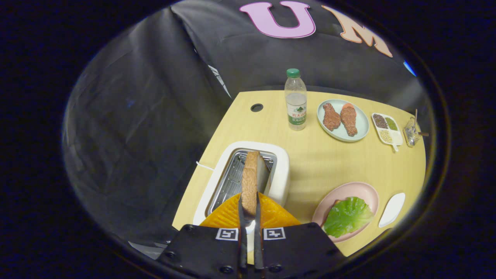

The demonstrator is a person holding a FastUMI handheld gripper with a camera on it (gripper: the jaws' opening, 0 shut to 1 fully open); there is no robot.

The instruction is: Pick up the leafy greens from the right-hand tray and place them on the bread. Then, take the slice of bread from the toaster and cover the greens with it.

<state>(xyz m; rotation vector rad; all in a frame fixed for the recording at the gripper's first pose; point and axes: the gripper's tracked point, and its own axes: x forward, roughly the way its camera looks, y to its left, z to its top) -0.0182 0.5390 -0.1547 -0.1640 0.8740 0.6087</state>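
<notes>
My gripper point(249, 198) is shut on a slice of bread point(250, 174), which stands on edge between the two fingers. The slice hangs over the open slot of the white toaster point(282, 170); I cannot tell whether its lower end is still inside. To the right of the fingers a pink plate point(362, 190) holds a green lettuce leaf point(347, 215). The leaf lies on top of another slice of bread, of which only a brown corner point(336, 202) peeks out. A small white tray point(391, 209) lies just right of the plate.
Beyond the toaster stand a water bottle point(296, 100), a pale green plate point(360, 128) with two pieces of meat, a divided dish of seeds point(387, 129) and a small metal rack point(411, 131). A round cable hole point(256, 107) sits at the wooden table's far left corner.
</notes>
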